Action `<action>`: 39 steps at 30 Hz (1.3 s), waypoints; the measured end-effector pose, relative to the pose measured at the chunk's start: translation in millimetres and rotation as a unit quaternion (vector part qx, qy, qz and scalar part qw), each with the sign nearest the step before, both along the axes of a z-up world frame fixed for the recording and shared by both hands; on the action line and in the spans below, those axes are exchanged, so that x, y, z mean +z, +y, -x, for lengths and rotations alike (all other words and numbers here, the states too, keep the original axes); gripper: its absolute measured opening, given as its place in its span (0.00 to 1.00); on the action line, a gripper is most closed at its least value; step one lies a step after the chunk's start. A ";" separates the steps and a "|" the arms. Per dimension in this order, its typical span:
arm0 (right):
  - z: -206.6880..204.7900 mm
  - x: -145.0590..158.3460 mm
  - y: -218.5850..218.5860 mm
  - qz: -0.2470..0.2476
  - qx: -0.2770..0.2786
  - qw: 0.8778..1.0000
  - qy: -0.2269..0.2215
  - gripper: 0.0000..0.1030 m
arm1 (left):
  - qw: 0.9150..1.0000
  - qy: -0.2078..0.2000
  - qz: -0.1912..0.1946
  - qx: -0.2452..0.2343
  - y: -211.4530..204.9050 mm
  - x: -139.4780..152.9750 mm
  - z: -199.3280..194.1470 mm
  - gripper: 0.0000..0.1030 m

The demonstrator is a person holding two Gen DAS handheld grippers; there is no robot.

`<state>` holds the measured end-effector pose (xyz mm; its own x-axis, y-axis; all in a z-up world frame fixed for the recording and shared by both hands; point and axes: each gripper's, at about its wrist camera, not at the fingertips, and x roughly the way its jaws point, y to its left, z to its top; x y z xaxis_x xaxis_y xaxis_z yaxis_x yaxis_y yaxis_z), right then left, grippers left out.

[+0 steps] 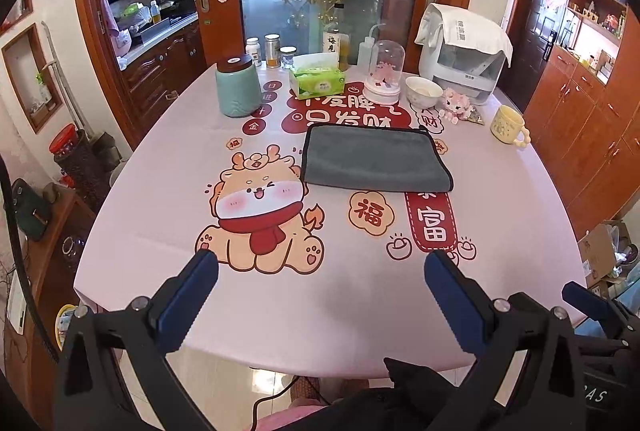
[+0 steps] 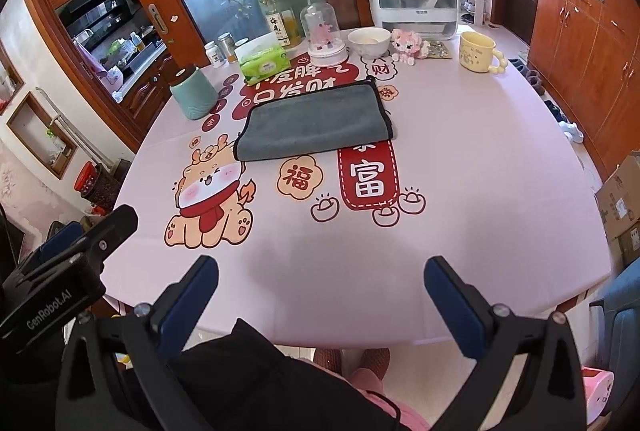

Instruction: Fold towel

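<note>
**A:** One towel [image 1: 376, 161], grey with dark edging, lies flat on the pink tablecloth [image 1: 320, 295], just beyond the cartoon dragon print [image 1: 258, 209]. The rounded near edge suggests it is already doubled once; I cannot be certain.

**B:** Tongs?

**A:** Both sets spread wide and empty. Left gripper [image 1: 320, 263] hangs over the table's near edge, well short of the towel. Right gripper [image 2: 320, 271] likewise, beside the left one. Probably pulled back to take in the whole cloth before the next grasp.

**B:** Around the towel?

**A:** Behind it, a green tissue box [image 1: 316, 81], a teal lidded jar [image 1: 236, 87], a glass dome ornament [image 1: 384, 73] and a white bowl [image 1: 424, 91]. To its right and back, a yellow mug [image 1: 508, 125]. Clutter is kept along the far side, which leaves folding room near the person.

**B:** Writing?

**A:** Below the towel, 福 in a flower badge [image 1: 370, 213] and 富 on a red tag [image 1: 432, 221]. Behind it, partly covered, large characters ending 发财. The bottle label [image 2: 276, 27] reads 梅見. "GenRobot.AI" is printed on the left gripper body in the right wrist view.
</note>
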<state>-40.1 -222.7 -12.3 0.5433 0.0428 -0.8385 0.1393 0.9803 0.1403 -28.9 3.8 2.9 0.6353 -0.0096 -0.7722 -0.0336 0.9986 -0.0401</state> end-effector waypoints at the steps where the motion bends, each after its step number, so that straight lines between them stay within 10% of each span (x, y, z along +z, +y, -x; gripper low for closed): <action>1: -0.2 0.2 -0.3 0.000 0.000 1.000 0.000 1.00 | 1.000 0.000 0.000 0.000 -0.5 -0.5 0.2 1.00; 39: 1.2 -1.4 -1.8 -0.001 -0.002 1.000 0.003 1.00 | 1.000 0.002 0.000 0.000 -2.0 -2.1 1.8 1.00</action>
<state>-41.4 -224.6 -13.7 0.5379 0.0412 -0.8420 0.1449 0.9794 0.1406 -30.7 1.8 0.7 0.6315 -0.0100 -0.7753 -0.0335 0.9986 -0.0402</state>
